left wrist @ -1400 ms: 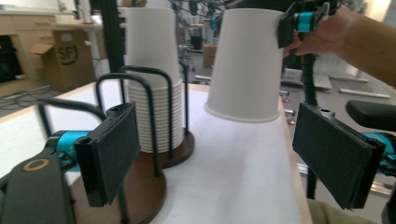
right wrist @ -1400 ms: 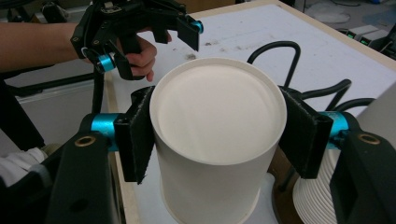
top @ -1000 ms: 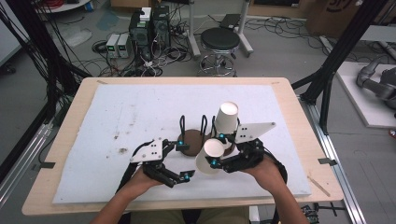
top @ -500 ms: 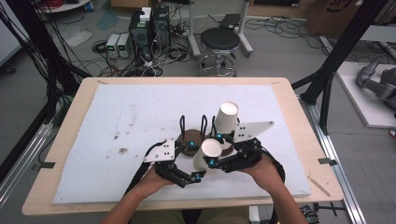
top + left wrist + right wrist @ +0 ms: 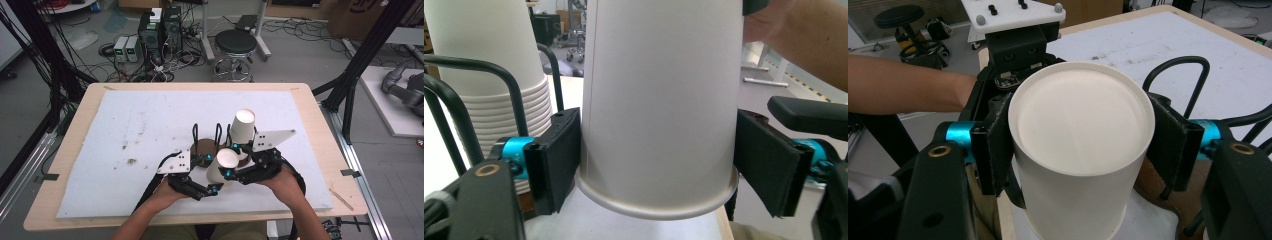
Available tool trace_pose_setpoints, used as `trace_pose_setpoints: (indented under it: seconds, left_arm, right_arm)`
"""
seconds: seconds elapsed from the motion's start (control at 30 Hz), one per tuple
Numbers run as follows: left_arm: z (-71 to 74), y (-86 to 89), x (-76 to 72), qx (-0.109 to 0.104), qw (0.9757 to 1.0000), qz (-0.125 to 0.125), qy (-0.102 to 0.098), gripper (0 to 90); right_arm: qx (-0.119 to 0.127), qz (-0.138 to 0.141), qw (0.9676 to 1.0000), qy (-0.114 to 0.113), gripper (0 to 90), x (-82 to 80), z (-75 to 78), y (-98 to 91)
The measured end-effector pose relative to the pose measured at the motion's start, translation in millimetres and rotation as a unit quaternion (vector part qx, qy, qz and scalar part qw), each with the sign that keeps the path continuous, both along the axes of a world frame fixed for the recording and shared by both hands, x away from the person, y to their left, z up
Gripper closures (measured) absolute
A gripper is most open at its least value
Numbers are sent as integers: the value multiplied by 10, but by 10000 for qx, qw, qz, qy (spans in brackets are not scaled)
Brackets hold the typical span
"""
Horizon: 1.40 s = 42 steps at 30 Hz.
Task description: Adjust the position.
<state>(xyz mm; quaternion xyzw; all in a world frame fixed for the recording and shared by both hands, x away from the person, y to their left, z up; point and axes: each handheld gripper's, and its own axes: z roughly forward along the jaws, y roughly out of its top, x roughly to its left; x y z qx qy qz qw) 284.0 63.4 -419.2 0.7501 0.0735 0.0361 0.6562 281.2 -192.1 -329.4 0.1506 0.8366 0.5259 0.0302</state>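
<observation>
Held at frame centre: inverted paper cup [image 5: 222, 167], pinched by right tool [image 5: 229, 161]; left tool [image 5: 212, 176], jaws just closing, touching near rim. Behind, cup stack [image 5: 242, 126] in wire holder [image 5: 206, 135].

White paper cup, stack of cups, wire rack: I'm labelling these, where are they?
White paper cup [image 5: 222, 165], high view, upturned base.
Stack of white paper cups [image 5: 506, 107], left gripper view, stacked rims.
Black wire rack [image 5: 195, 132], high view, left loop.
</observation>
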Motion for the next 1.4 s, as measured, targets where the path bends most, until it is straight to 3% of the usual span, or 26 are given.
trace_pose_setpoints:
  seconds: [0.13, 0.27, 0.33, 0.4, 0.5, 0.57, 0.7, 0.73, 0.77, 0.9, 1.13, 1.4]
  left_arm:
    - [42, 11, -10, 165, 9998, 14, -70, 277]
    - [139, 10, -18, 588, 9981, 28, -180, 288]
    - [181, 10, -8, 755, 9970, 2, -168, 291]
    - [212, 5, -2, 922, 9956, 7, -134, 292]
    - [251, -8, 0, 1256, 9920, -33, -120, 292]
    - [280, -19, 6, 1518, 9883, -82, -154, 295]
    - [361, -41, 24, 1902, 9815, -138, -183, 295]
    - [382, -44, 32, 1985, 9798, -159, -191, 295]
    - [400, -51, 37, 2065, 9781, -159, -186, 295]
    - [462, -71, 61, 2352, 9716, -207, -176, 295]
    - [530, -106, 72, 2625, 9642, -321, -180, 295]
    - [548, -132, 78, 2885, 9565, -411, -157, 295]
  right_arm:
    - [10, 5, 10000, 23, 355, -1, -6, -11]
    - [21, 39, 9999, 92, 339, 2, -24, -34]
    - [-19, -69, 10000, 65, 214, -3, -36, -48]
    - [-96, -149, 9998, 21, 191, -1, -43, -60]
    - [-139, -59, 9998, -86, 190, -8, -41, -81]
    - [-263, 2, 9993, -255, 191, -9, -13, -103]
    - [-506, 181, 9979, -361, 190, -5, 15, -114]
    - [-710, 252, 9962, -440, 191, 2, 34, -106]
    - [-710, 252, 9962, -440, 191, 2, 34, -106]
    - [-1125, 444, 9909, -598, 190, 10, 75, -56]
    - [-1681, 777, 9800, -733, 190, 51, 63, 92]
    - [-2067, 998, 9709, -689, 196, 76, -5, 209]
